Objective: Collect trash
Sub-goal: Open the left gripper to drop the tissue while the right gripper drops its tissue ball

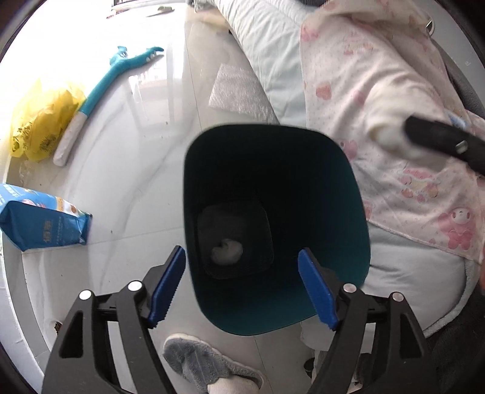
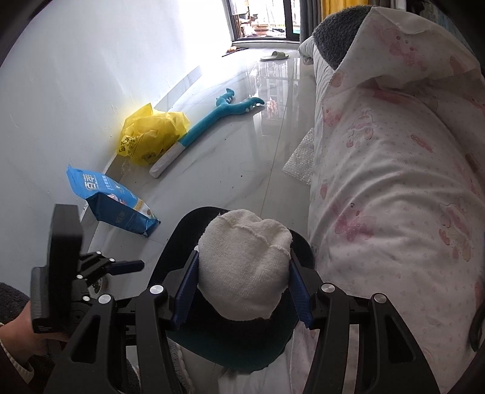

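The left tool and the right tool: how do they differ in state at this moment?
The left tool is open and holds nothing; the right tool is shut on a white cloth wad.
The left tool's fingers straddle the near rim of the teal bin; the right tool carries its wad above the bin's opening.
Both have blue pads on black arms and point toward the same bin, where another white wad already lies.

Glossy tiled floor (image 2: pixel 242 145), white wall (image 2: pixel 75 91), bright window (image 2: pixel 260 18)
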The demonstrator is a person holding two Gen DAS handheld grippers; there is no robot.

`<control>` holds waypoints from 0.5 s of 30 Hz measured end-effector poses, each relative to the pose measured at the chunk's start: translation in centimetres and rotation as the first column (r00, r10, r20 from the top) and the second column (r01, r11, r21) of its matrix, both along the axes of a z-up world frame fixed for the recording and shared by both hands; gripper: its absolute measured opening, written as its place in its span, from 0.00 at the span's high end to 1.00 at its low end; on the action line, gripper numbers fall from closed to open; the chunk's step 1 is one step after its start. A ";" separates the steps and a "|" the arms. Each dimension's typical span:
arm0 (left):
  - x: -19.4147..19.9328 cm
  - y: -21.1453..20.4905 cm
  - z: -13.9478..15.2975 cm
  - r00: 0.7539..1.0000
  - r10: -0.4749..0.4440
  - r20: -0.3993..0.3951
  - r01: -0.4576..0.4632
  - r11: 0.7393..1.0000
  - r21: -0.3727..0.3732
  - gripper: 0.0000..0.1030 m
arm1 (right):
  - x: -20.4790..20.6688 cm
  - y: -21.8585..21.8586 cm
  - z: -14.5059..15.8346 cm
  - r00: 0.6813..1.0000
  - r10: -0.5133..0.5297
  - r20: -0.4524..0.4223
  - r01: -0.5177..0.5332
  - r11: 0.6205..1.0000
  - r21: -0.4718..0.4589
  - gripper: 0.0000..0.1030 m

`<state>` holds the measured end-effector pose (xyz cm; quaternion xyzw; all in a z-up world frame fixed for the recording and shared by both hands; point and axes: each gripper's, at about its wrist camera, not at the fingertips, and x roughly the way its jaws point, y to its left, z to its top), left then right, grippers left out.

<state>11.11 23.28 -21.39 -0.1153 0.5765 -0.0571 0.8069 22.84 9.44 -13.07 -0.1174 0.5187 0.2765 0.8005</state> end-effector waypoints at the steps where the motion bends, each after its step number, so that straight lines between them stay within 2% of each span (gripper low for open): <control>1: -0.1 0.2 0.7 1.000 0.005 0.019 -0.005 1.000 -0.002 0.23 | -0.1 0.3 -0.4 1.000 0.005 0.000 -0.005 1.000 -0.010 0.45; 5: -0.4 1.0 3.5 0.993 0.020 0.120 -0.020 1.000 -0.001 0.19 | -0.2 1.9 -2.2 1.000 0.026 -0.010 -0.026 0.999 -0.047 0.45; 9: -0.8 1.3 6.1 0.983 0.045 0.178 -0.050 0.999 0.021 0.19 | -0.3 3.0 -4.4 0.999 0.039 -0.037 -0.043 0.995 -0.092 0.45; 15: -1.2 2.1 10.1 0.952 0.081 0.294 -0.087 0.996 0.008 0.18 | -0.2 3.2 -6.1 0.997 0.038 -0.073 -0.046 0.993 -0.112 0.45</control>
